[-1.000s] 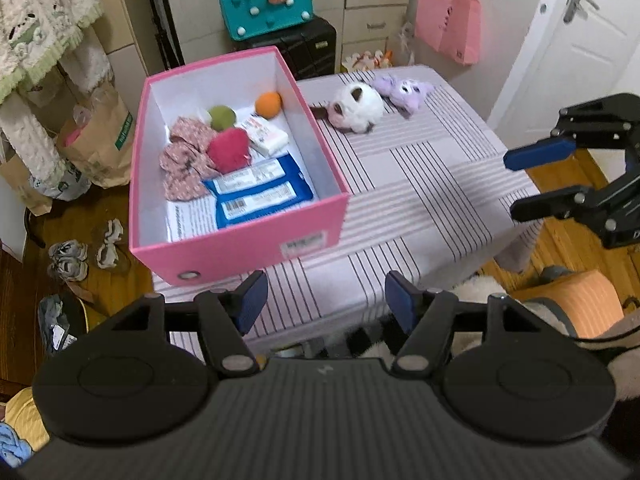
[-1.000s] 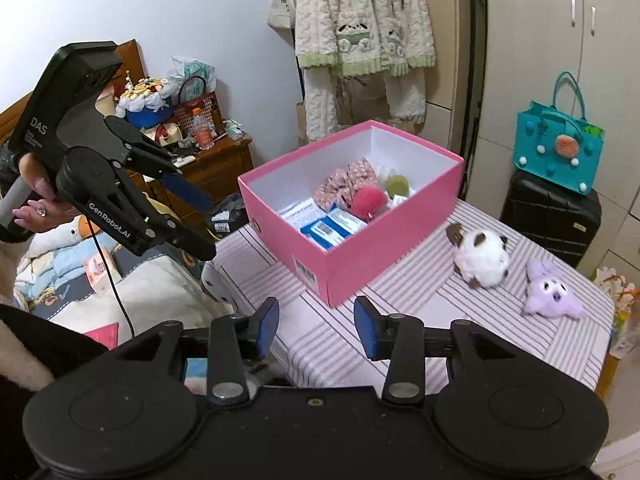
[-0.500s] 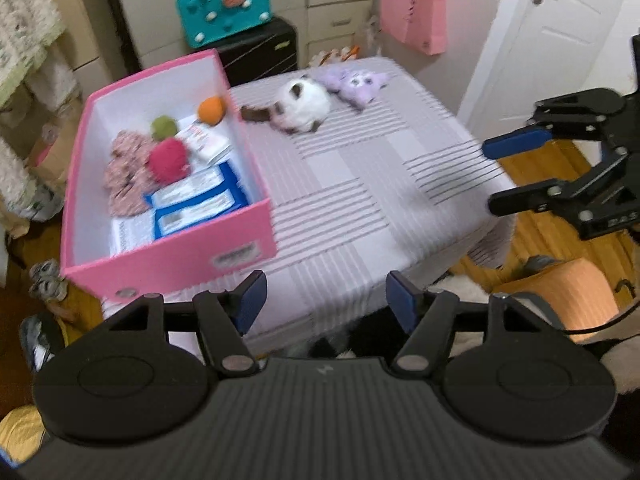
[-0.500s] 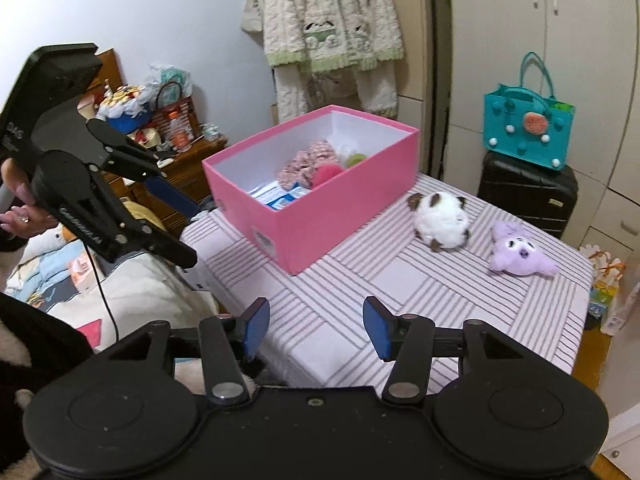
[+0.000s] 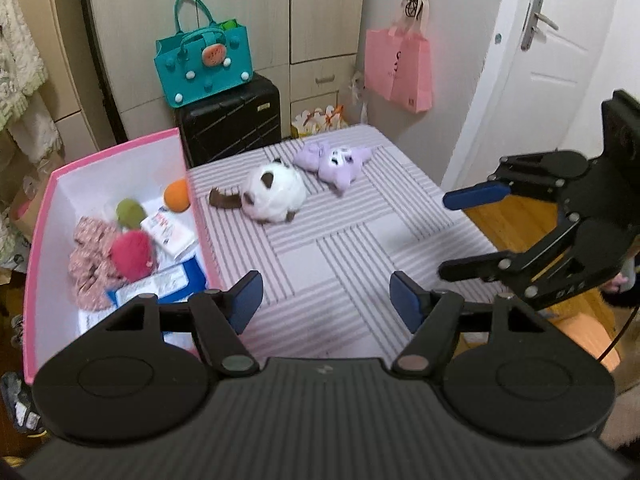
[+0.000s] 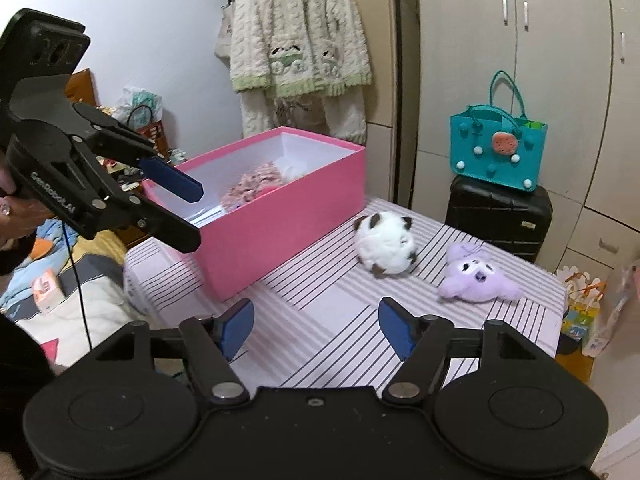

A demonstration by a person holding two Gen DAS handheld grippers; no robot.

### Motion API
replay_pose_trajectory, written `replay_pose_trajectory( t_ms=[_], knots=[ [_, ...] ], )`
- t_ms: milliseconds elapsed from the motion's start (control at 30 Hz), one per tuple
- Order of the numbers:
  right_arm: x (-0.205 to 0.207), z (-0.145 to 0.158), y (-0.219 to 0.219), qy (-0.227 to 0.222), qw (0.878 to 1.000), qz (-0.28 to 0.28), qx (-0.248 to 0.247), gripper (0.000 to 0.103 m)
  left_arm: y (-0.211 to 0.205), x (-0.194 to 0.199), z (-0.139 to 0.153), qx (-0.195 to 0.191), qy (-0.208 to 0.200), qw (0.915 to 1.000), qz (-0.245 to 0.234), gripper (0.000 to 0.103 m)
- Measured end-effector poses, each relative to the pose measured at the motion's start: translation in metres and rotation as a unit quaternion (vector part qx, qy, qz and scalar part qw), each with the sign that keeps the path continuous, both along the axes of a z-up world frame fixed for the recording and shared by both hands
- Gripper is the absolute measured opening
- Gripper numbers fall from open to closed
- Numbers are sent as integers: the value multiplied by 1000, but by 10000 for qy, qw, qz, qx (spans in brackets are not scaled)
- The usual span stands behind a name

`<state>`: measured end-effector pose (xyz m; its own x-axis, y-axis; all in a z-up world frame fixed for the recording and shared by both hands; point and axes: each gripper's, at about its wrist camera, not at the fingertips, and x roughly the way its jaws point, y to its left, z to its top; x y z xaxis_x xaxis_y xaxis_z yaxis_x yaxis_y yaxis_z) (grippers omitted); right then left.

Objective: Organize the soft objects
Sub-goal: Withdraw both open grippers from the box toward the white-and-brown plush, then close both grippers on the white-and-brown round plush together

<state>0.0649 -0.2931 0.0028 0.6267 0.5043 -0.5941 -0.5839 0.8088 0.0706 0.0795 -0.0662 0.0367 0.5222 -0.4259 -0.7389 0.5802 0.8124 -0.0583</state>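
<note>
Both hand-held grippers, left (image 5: 326, 296) and right (image 6: 316, 326), just widened, nothing between them. White plush (image 6: 386, 242) and purple plush (image 6: 478, 276) lie near the tabletop's far edge beside the pink box (image 6: 280, 216). Best approach: straddle the white plush squarely, squeeze gently.

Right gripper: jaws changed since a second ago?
Yes. The right gripper has just been opening; its fingers stand wider over the striped table, nothing between them.

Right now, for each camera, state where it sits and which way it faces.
Left wrist: on the left gripper, looking down across the striped table toward wardrobe and door; right gripper shows.
Right wrist: on the right gripper, facing the pink box; left gripper and a hand show.
Shared: box, white plush, purple plush, teal bag.
</note>
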Motion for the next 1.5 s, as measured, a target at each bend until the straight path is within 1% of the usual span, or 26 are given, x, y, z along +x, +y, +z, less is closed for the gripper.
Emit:
replay_pose_trajectory(
  t_ms=[167, 233, 300, 367, 400, 433, 500, 567, 600, 700, 800, 933, 1033, 1100, 1200, 1267, 1367, 1500],
  knots=[
    [31, -14, -5, -132, 9999, -8, 59, 75, -14, 27, -8, -152, -86, 9996, 212, 71],
    [44, -21, -4, -210, 9998, -13, 23, 76, -18, 35, -11, -258, -127, 9991, 320, 74],
    [57, -26, -5, -246, 9996, -10, 110, 79, -22, 44, -14, -357, -156, 9983, 422, 76],
    [69, -32, -6, -174, 9995, -36, 245, 79, -28, 52, -19, -399, -235, 9976, 518, 79],
    [75, -35, -5, -101, 9995, -36, 291, 79, -30, 55, -21, -462, -267, 9971, 543, 82],
    [82, -38, -5, -37, 9994, -42, 342, 79, -31, 58, -23, -613, -260, 9963, 547, 83],
    [90, -42, -3, 24, 9989, -15, 477, 79, -32, 67, -30, -977, -54, 9937, 543, 84],
    [98, -47, 0, 60, 9985, 29, 545, 79, -34, 75, -37, -1210, 61, 9911, 558, 84],
    [100, -49, 2, 51, 9985, 44, 536, 79, -35, 77, -39, -1244, 69, 9906, 563, 84],
    [106, -57, 7, -90, 9989, 124, 445, 81, -43, 86, -49, -1193, 49, 9906, 666, 85],
    [114, -64, 12, -252, 9990, 210, 318, 81, -48, 95, -59, -1127, -113, 9896, 892, 85],
    [133, -74, 13, -290, 9993, 133, 177, 81, -59, 110, -73, -890, -431, 9854, 1388, 85],
    [145, -82, 12, -246, 9996, 91, 56, 81, -69, 121, -83, -779, -511, 9833, 1566, 85],
    [150, -86, 10, -248, 9996, 113, 103, 81, -74, 129, -89, -688, -573, 9820, 1662, 85],
    [159, -90, 10, -239, 9992, 199, 240, 81, -78, 141, -96, -615, -524, 9806, 1788, 85],
    [168, -92, 9, -35, 9989, 303, 361, 81, -77, 147, -101, -631, -458, 9780, 1933, 85],
    [180, -96, 6, 229, 9972, 253, 664, 81, -74, 154, -107, -655, -388, 9753, 2072, 85],
    [188, -106, 12, 329, 9971, 276, 626, 81, -74, 160, -114, -646, -299, 9740, 2150, 83]
  ],
)
